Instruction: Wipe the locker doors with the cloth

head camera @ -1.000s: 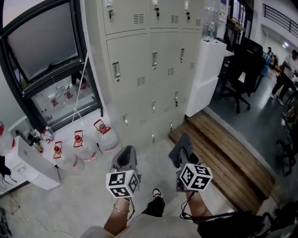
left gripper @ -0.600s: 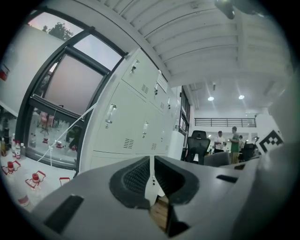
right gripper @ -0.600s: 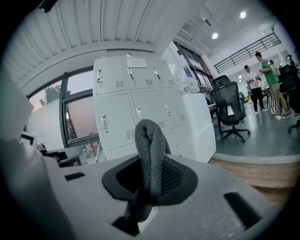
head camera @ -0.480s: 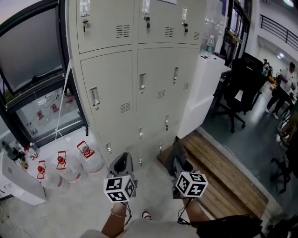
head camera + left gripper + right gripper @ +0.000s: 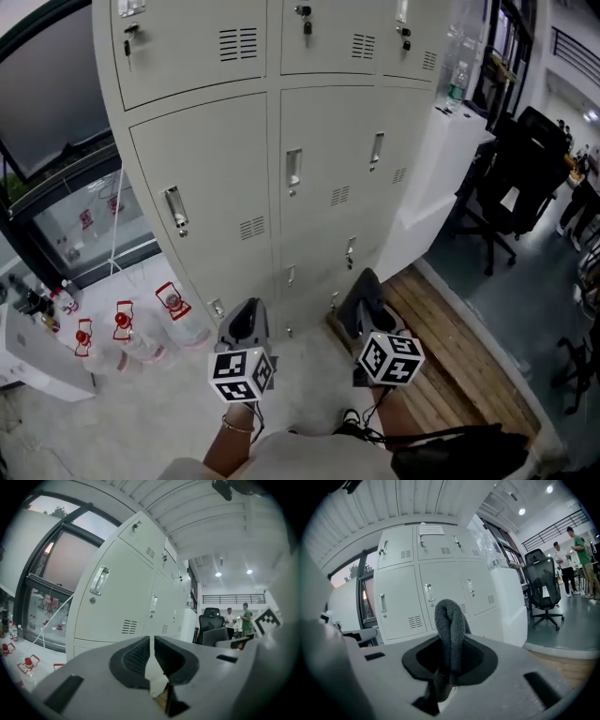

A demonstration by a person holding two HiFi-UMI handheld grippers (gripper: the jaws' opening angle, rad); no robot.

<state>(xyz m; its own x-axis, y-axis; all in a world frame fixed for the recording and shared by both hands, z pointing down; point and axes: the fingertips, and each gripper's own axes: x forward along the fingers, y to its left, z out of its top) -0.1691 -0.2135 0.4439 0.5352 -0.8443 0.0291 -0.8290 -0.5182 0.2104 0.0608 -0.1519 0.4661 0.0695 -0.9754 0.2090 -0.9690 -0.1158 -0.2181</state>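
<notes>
Left gripper: we hold the left gripper (image 5: pixel 247 317) low in front of the lockers. In its own view (image 5: pixel 151 652) the jaws are pressed almost together, with only a thin slit between the pads and nothing caught in them.
Right gripper: the right gripper (image 5: pixel 375 323) sits just beside the left one at about the same height. Its jaws are clamped on the cloth.
Cloth: the dark grey cloth (image 5: pixel 362 296) (image 5: pixel 450 620) is pinched in the right jaws. A folded loop of it stands up past the tips, apart from the doors.
Locker doors: the pale grey locker doors (image 5: pixel 211 178) rise ahead of us in three columns, each with a handle and a small vent. Neither gripper touches them.
Left of the lockers: we see water bottles (image 5: pixel 159 319) with red handles on the floor, near a dark-framed window (image 5: pixel 56 103).
Right of the lockers: a white cabinet (image 5: pixel 422 187) stands against the end of the lockers, with a wooden platform (image 5: pixel 459 356) at its foot and a black office chair (image 5: pixel 520 178) beyond.
Background: in the right gripper view, two people (image 5: pixel 572 559) stand past the chair.
</notes>
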